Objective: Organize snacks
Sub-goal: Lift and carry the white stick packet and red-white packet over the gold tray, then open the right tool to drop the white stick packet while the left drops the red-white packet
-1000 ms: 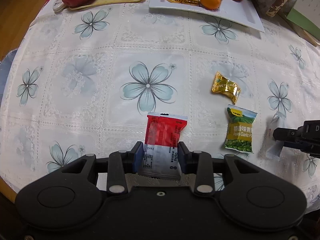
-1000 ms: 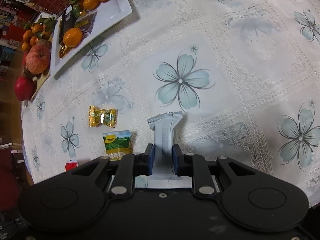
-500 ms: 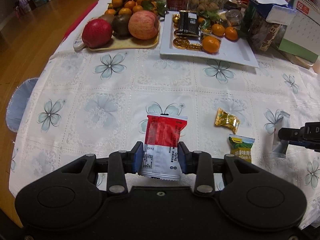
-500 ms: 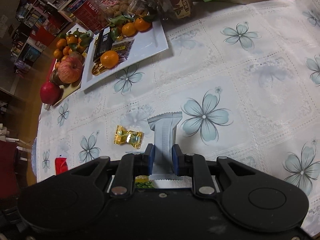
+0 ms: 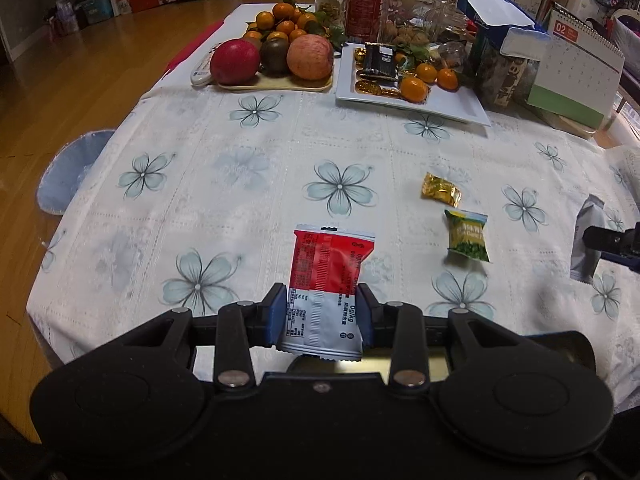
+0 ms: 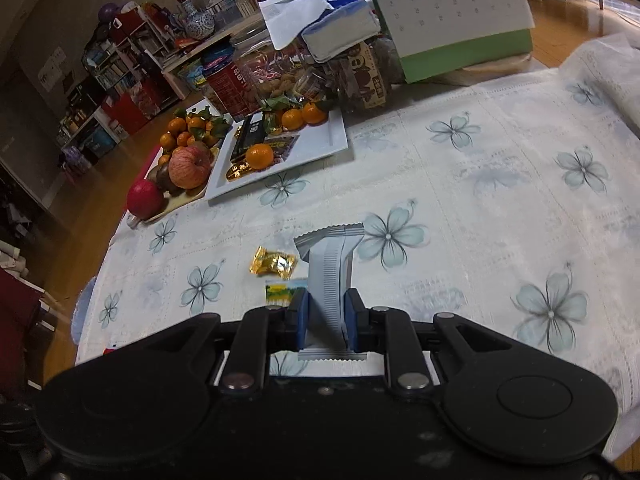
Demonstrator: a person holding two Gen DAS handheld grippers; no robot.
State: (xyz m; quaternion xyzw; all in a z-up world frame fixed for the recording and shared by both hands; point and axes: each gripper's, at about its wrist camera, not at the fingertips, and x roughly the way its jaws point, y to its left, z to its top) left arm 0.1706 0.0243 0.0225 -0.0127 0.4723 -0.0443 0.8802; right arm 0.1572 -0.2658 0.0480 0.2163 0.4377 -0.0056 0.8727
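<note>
Snacks: red-white packet [image 5: 325,288] in left tool [image 5: 320,314], print unreadable.

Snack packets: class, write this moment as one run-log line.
left gripper: shut on red-and-white packet | right gripper: shut on grey packet | on tablecloth: gold candy, green packet

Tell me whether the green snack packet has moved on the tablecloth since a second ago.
No. The green snack packet lies just below the gold candy, as before; only the camera view pulled back.
</note>
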